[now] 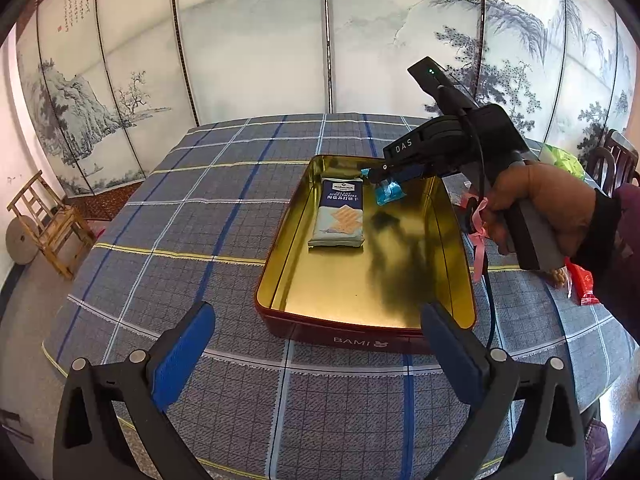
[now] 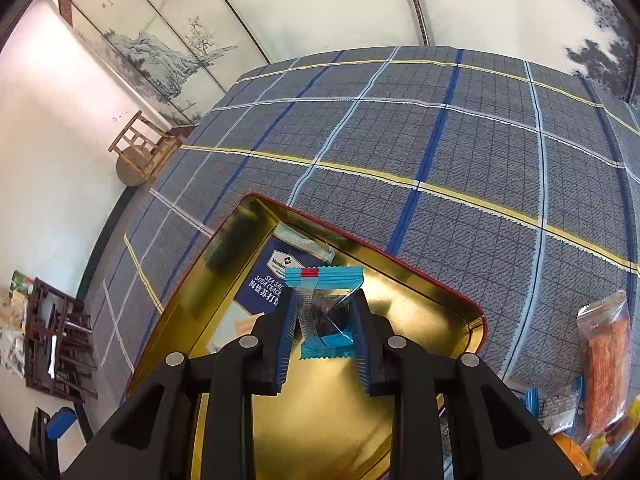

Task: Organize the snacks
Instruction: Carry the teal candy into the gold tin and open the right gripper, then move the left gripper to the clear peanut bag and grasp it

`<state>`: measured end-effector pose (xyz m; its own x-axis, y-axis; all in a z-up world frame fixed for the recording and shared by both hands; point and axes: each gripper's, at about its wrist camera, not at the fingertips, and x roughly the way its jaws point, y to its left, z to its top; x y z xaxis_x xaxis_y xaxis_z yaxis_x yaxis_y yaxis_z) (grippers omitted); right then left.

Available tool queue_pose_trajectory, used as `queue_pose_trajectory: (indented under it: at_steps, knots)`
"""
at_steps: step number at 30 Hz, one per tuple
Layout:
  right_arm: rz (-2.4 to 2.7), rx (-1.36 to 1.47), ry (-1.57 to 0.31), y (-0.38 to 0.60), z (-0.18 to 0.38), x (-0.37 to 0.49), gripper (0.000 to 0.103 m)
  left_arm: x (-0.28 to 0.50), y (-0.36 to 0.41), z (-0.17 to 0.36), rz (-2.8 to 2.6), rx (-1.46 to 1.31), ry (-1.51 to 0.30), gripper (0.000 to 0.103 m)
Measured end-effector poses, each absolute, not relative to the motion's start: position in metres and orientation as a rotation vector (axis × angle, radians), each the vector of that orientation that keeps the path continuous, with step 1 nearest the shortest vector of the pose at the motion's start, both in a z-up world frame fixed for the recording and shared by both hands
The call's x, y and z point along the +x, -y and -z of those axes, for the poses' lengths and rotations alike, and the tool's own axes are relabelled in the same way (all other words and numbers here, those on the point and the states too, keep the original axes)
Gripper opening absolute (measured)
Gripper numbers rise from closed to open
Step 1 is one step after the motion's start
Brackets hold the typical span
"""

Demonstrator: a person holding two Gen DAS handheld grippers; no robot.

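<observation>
Left gripper (image 1: 316, 344): jaws wide open, nothing in them, hovering by the tin's near edge.
Right gripper (image 2: 323, 320): jaws pinched on the blue candy wrapper (image 2: 326, 312), tilted down over the tin's far end.
Tin (image 1: 460, 256): mid-surface, cracker packet (image 1: 340, 216) lying inside.
Tip: I'd lower it beside the crackers, then let go gently.
Leftovers: more snacks (image 2: 604, 364) at the surface's right edge.
</observation>
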<state>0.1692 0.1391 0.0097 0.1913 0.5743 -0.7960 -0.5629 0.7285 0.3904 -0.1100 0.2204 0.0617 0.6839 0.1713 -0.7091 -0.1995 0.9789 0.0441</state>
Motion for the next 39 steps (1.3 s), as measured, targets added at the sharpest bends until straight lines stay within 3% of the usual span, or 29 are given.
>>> queue_pose_trajectory:
  at_steps: [27,33,39]
  knots:
    - [-0.845,0.114,-0.987,-0.134,-0.043,0.159,0.034,-0.111,-0.215,-0.059,-0.271,0.004,-0.822,0.102]
    - [-0.878,0.217,-0.913,-0.081,-0.064,0.132,0.04,-0.114,-0.203,-0.065,-0.257,0.039,-0.796,0.102]
    - [-0.795,0.205,-0.781,0.033,-0.073,0.072,0.051,-0.113,-0.177,-0.075,-0.116,0.046,-0.797,0.102]
